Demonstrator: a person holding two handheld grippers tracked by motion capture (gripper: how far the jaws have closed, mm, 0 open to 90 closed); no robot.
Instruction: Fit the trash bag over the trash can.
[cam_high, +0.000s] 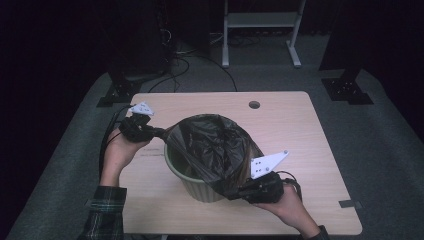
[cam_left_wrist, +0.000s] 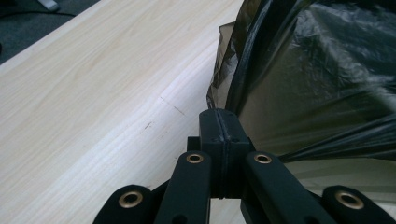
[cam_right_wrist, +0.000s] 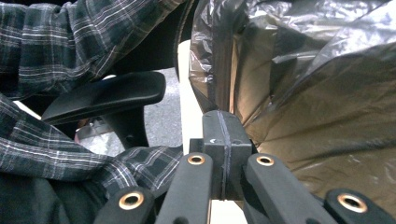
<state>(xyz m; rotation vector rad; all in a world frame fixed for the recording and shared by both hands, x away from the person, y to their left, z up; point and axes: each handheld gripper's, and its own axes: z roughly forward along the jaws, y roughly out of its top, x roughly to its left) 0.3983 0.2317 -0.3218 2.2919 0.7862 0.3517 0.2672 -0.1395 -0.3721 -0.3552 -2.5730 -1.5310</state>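
A pale green ribbed bin (cam_high: 192, 181) stands on the wooden table (cam_high: 290, 130), lined with a black plastic bag (cam_high: 212, 145). My left gripper (cam_high: 162, 133) is shut on the bag's rim at the bin's far left, pulling it taut. My right gripper (cam_high: 235, 192) is shut on the bag's rim at the near right side, low beside the bin wall. In the left gripper view the jaws meet at the gripper tip (cam_left_wrist: 219, 114) with the bag's edge (cam_left_wrist: 243, 70) running up from them. In the right gripper view the gripper tip (cam_right_wrist: 223, 116) likewise pinches the stretched bag (cam_right_wrist: 299, 93).
A round cable hole (cam_high: 254, 105) sits near the table's far edge. A white desk frame (cam_high: 260, 30) and dark stands stand on the carpet behind. The right gripper view shows a plaid sleeve (cam_right_wrist: 56, 42) and a black chair armrest (cam_right_wrist: 107, 95).
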